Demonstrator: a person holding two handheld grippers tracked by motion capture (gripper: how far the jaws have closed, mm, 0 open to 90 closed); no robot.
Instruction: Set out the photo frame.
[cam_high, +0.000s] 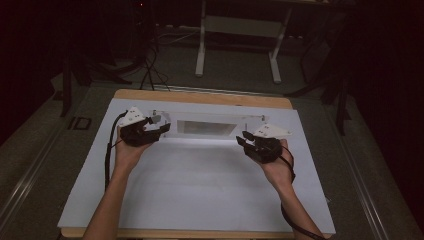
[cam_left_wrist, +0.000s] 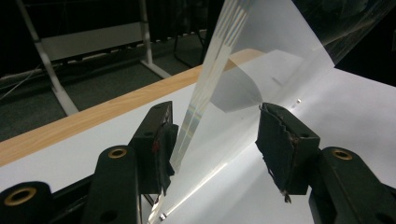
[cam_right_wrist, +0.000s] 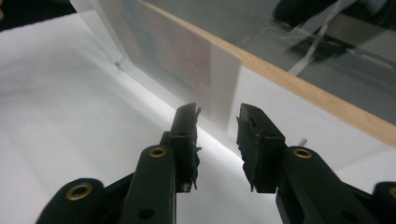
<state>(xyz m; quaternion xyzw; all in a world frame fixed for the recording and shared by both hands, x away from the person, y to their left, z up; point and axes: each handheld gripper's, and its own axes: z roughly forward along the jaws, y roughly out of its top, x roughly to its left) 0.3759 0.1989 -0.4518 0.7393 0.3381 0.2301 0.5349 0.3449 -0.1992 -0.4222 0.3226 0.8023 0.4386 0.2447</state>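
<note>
A clear plastic stand (cam_high: 207, 127) rests upright on the white sheet (cam_high: 200, 190) that covers the table, in the upper middle of the high view, with a pale insert showing behind its clear face. In the left gripper view the stand (cam_left_wrist: 243, 70) rises tilted from the lower middle to the top of the frame, its layered edge running as a bright strip just beside the inner face of the left-hand jaw; whether that edge touches the pad cannot be told. The left gripper (cam_high: 150, 129) sits at the stand's left end in the high view, and its jaws stand apart with the edge of the stand between them, the other jaw well clear of the plastic. The right gripper (cam_high: 250, 141) sits near the stand's right end, at the centre right of the high view. In the right gripper view (cam_right_wrist: 217, 128) its jaws stand apart with a narrow gap, pointing at the lower corner of the stand (cam_right_wrist: 187, 60), and nothing is clamped between them. The wooden table edge (cam_high: 200, 97) shows beyond the sheet at the top of the high view, and a white metal frame (cam_high: 240, 30) stands on the dark floor behind it.
</note>
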